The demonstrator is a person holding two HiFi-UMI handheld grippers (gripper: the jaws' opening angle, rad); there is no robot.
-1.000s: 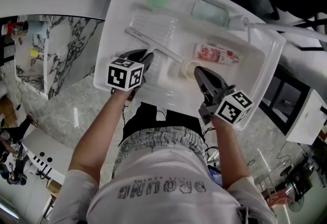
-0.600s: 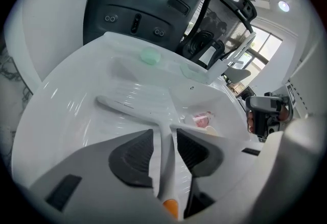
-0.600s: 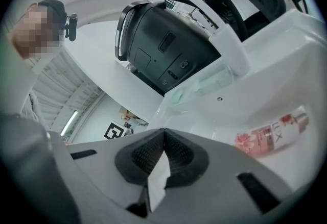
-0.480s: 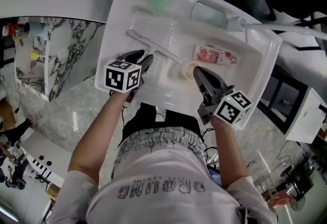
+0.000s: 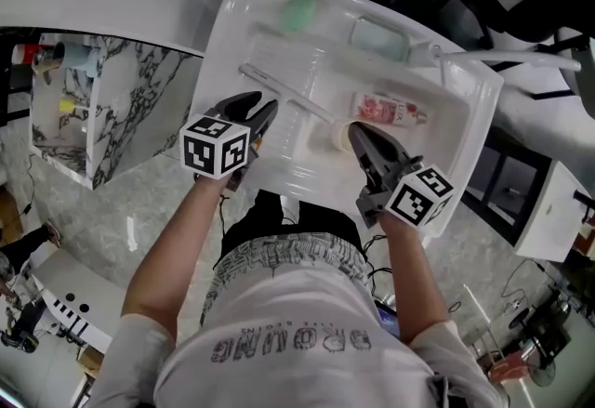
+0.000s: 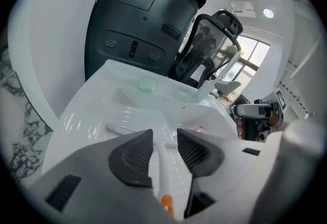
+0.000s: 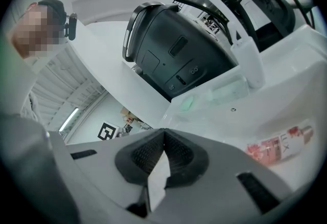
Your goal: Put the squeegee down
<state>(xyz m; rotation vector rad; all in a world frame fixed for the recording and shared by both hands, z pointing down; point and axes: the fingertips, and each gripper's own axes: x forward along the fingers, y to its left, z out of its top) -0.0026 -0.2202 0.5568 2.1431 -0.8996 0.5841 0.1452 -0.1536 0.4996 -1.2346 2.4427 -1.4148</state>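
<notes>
A white squeegee (image 5: 279, 90) lies in the white sink basin (image 5: 216, 72), its long blade (image 6: 122, 128) across the ribbed part. Its handle (image 6: 162, 167), tipped with orange, runs back toward my left gripper (image 5: 256, 106). That gripper (image 6: 164, 136) hovers just above the handle with its jaws open; the pads stand clear of the handle on both sides. My right gripper (image 5: 358, 132) hangs over the basin's near right part, next to a cream round object (image 5: 340, 134). Seen in its own view, the right gripper (image 7: 163, 133) is shut, the tips meeting on nothing.
A pink printed packet (image 5: 390, 109) lies in the basin at right. At the far rim sit a green soap (image 5: 299, 11) and a clear dish (image 5: 376, 37), with a white tap (image 7: 250, 59) beside them. A marble floor lies at left.
My left jaws have opened and let go of the squeegee handle, which now rests in the basin. Both grippers have lifted a little away from the sink.
</notes>
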